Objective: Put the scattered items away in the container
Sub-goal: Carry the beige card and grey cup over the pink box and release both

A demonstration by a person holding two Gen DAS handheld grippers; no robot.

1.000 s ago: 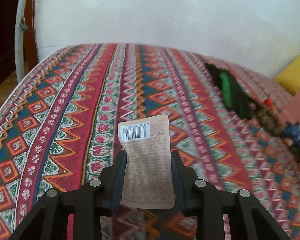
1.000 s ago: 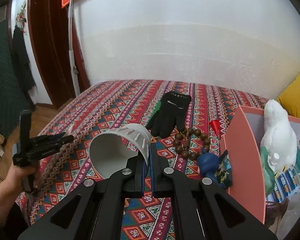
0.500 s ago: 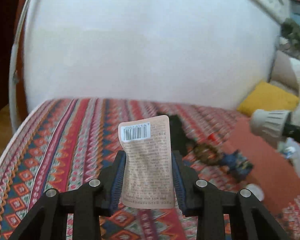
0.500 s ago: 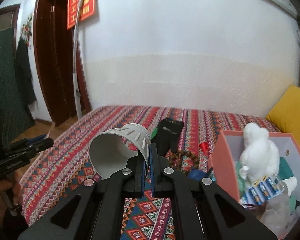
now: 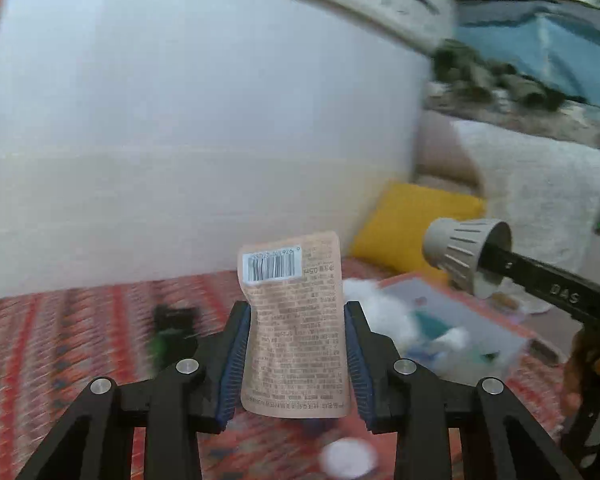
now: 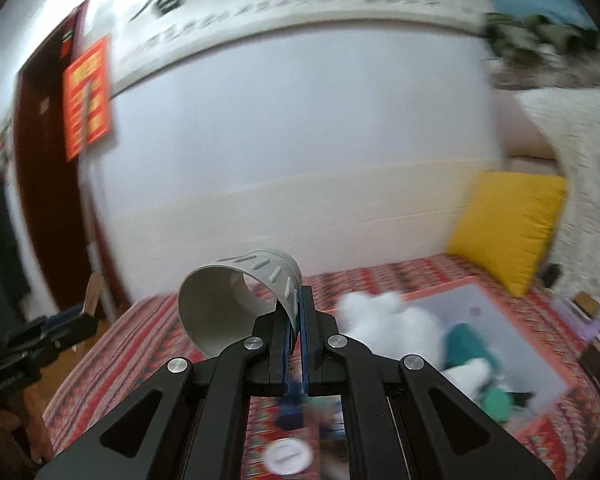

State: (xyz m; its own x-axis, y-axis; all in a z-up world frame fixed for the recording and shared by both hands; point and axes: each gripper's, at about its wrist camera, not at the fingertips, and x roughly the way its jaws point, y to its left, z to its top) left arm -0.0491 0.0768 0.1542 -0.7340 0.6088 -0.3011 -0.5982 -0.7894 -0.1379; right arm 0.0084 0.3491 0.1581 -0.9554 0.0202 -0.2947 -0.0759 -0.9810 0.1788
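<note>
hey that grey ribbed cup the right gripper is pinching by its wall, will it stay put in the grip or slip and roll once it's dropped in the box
The cup looks like light, stiff plastic: its wall holds shape in the right gripper. Pinched at one wall only, it could pivot. Being round, it may roll, though the stuffed toy in the pink box should stop it.

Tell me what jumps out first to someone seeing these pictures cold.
The tan pouch with its barcode stands upright, pinched in the left gripper, dead centre of the left wrist view. The right gripper clamps the wall of a grey ribbed cup, mouth tilted toward the camera. Behind, a yellow cushion glows against the white wall, beside the pink box.
</note>
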